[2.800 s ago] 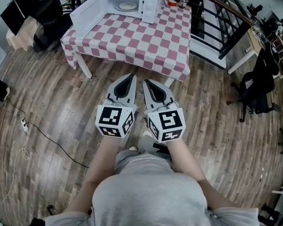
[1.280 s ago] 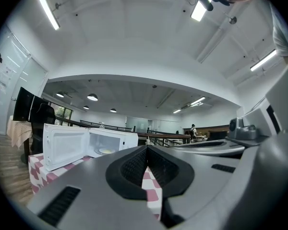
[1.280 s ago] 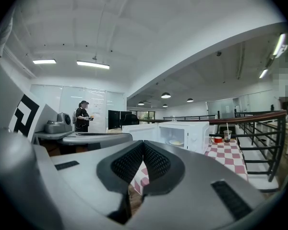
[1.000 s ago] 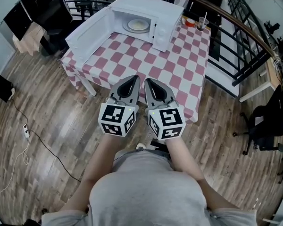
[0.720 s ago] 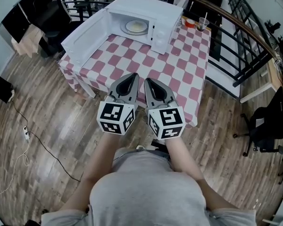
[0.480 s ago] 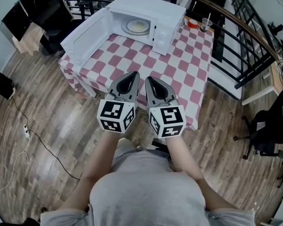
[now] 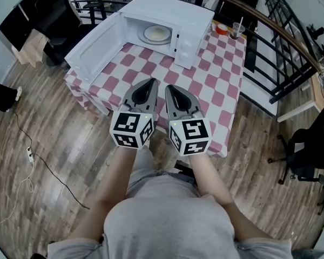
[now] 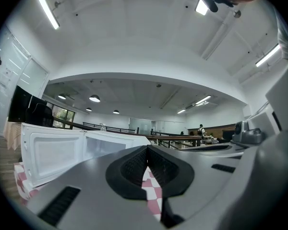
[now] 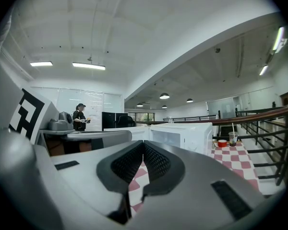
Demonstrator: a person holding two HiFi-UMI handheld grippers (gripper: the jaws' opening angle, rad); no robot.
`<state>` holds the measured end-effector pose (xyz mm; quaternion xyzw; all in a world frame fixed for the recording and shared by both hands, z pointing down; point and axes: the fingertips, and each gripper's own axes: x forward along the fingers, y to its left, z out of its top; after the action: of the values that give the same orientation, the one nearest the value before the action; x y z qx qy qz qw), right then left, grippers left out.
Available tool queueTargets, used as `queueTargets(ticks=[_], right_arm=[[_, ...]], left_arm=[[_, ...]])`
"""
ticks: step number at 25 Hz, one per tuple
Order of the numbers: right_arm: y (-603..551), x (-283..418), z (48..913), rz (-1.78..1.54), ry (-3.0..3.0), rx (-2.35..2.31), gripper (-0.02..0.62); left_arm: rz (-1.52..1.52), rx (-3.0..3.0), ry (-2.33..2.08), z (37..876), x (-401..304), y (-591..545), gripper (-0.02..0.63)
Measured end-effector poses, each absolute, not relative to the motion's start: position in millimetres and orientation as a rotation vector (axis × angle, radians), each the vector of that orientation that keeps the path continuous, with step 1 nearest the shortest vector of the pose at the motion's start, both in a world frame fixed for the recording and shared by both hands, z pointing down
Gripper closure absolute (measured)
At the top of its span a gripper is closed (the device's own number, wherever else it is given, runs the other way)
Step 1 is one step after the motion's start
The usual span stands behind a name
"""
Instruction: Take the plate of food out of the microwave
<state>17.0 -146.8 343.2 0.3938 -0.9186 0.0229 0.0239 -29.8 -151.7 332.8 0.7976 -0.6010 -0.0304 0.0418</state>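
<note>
As its door (image 7: 94, 50) stands open, the microwave (image 7: 173, 7) holds a plate (image 7: 156, 34).

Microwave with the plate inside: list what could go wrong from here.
1. The left gripper and right gripper both have their fingers shut. Reaching in like this would likely shove the plate deeper rather than grip it.
2. The door stands open on the left side, and the left gripper could knock it on the way in.
3. The plate lies low inside the microwave. Tilting it on the way out might spill what is on it.
</note>
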Motion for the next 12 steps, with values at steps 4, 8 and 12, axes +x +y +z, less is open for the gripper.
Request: queueTargets(ticks=[4,8,12], right_arm=[[-166.5,8.4,347.3,0.073,-2.826,1.228,0.569],[-187.9,-1.4,353.4,0.089,-2.808,1.244,0.569],[-210.7,-12.2,358.5,0.101,-2.788,1.262,0.569]], left_arm=[[-0.093,2.426,-1.833,339.0,-43.7,-171.4,0.603],[-0.088,2.422,-1.816,345.6,-55.6,-192.2,0.603],[-0.079,2.421,-1.79,351.0,-67.7,-216.7,0.603]])
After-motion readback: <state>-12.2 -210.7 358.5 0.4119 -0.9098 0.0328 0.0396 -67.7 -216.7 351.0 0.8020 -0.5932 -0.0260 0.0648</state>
